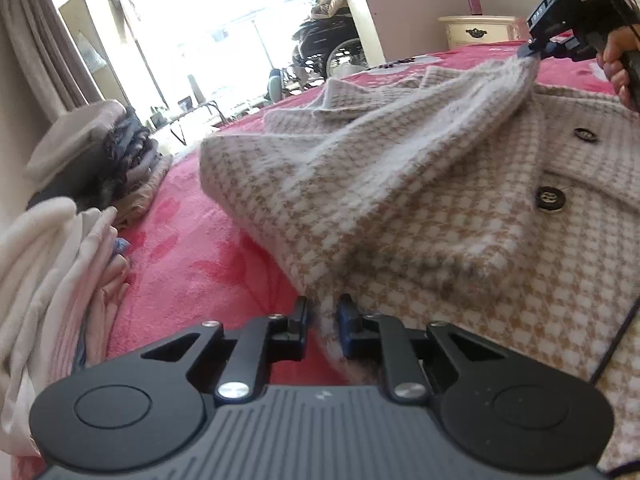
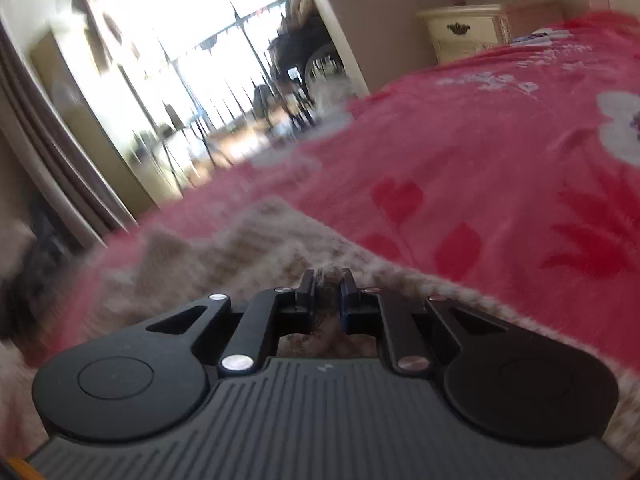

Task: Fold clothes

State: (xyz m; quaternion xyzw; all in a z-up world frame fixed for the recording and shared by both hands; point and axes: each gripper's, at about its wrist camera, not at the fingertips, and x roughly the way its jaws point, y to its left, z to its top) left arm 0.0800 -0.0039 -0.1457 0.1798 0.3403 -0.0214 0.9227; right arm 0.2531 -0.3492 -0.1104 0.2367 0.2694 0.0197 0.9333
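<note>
While the coat (image 1: 420, 208) lies on the red bedspread (image 1: 180, 264), left gripper (image 1: 323, 314) pinches its near edge and right gripper (image 2: 326, 280) clamps a raised sleeve, likely to fold it across the front.

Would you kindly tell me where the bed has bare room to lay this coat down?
The red blanket lies bare beyond the houndstooth coat, toward the cream nightstand. The left edge is crowded with stacks of folded clothes.
</note>
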